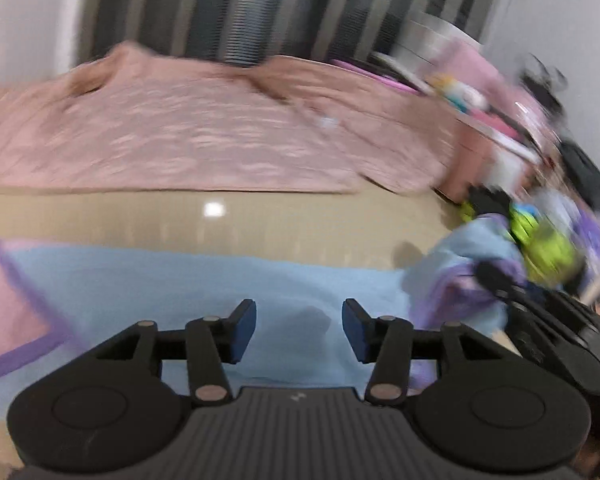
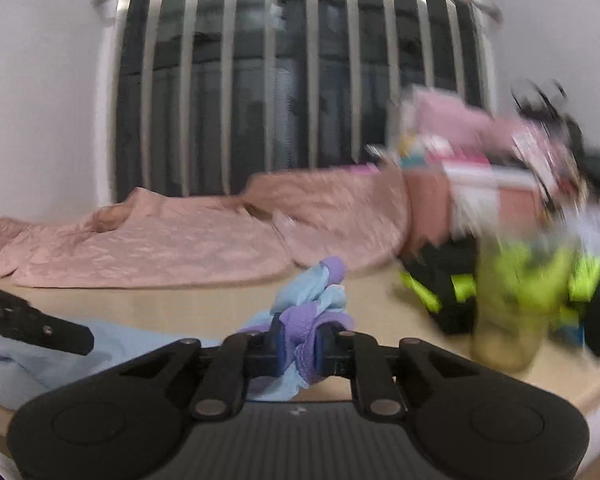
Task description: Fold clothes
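The left gripper (image 1: 299, 330) stands released, its blue-padded jaws well apart with nothing between them; they hang just above the flat part of the light blue garment with purple trim (image 1: 204, 280), and whether they touch the cloth cannot be told. The right gripper (image 2: 298, 350) is clenched on a bunched fold of that same light blue garment with purple trim (image 2: 312, 300): a purple band and blue cloth are squeezed between its pads and puff out above and below them.

In the left wrist view the garment lies spread on the glossy beige tabletop (image 1: 180, 212), its long axis running across the picture from the left edge toward the right, where it rises into a crumpled heap. At the far left a pink panel edged in purple (image 1: 8, 304) shows; it is cut off by the frame, so whether it belongs to the garment is unclear.

Farther back on the tabletop lies a flat dusty-pink quilted garment (image 2: 148, 248), also lying crosswise. To the right sits a heap of black and neon-yellow clothes (image 2: 512, 284), too blurred to make out piece by piece, with pink and white items behind it equally smeared. A dark window behind silver vertical bars (image 2: 292, 80) fills the background.
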`<state>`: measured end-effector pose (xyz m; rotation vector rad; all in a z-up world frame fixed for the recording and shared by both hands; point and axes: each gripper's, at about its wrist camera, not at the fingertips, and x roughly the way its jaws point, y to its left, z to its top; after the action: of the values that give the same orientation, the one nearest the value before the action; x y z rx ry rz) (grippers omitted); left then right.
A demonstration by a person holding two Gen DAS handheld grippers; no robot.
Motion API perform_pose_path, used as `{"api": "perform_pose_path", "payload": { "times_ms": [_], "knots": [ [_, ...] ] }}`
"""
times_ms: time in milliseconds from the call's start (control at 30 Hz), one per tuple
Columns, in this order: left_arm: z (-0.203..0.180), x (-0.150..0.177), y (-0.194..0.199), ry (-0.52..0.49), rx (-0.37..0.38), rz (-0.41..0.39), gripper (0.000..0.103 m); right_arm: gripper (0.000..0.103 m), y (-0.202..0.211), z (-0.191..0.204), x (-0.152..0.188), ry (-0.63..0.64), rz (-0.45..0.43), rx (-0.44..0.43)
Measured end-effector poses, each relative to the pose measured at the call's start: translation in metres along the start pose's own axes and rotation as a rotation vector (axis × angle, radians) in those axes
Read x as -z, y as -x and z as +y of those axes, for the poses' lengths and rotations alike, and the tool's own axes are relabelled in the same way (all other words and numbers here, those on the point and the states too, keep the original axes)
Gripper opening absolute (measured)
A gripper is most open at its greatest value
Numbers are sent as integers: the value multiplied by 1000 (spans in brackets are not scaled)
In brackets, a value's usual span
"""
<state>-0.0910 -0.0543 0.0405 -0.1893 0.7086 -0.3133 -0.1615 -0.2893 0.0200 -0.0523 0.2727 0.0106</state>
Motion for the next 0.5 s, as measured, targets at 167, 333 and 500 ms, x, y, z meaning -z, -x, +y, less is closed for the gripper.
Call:
{"api": "perform_pose_path", "payload": {
  "times_ms": [167,333,500],
  "knots": [
    [51,-6,20,143,-64,-37,50,13,1,67,-11,194,1,-99],
    [79,-5,37,188,-92,-63,52,20,-7,125,2,307,78,-209],
    [99,0,41,230,-115,-60,52,50,11,146,7,348,65,-284]
  ]
}}
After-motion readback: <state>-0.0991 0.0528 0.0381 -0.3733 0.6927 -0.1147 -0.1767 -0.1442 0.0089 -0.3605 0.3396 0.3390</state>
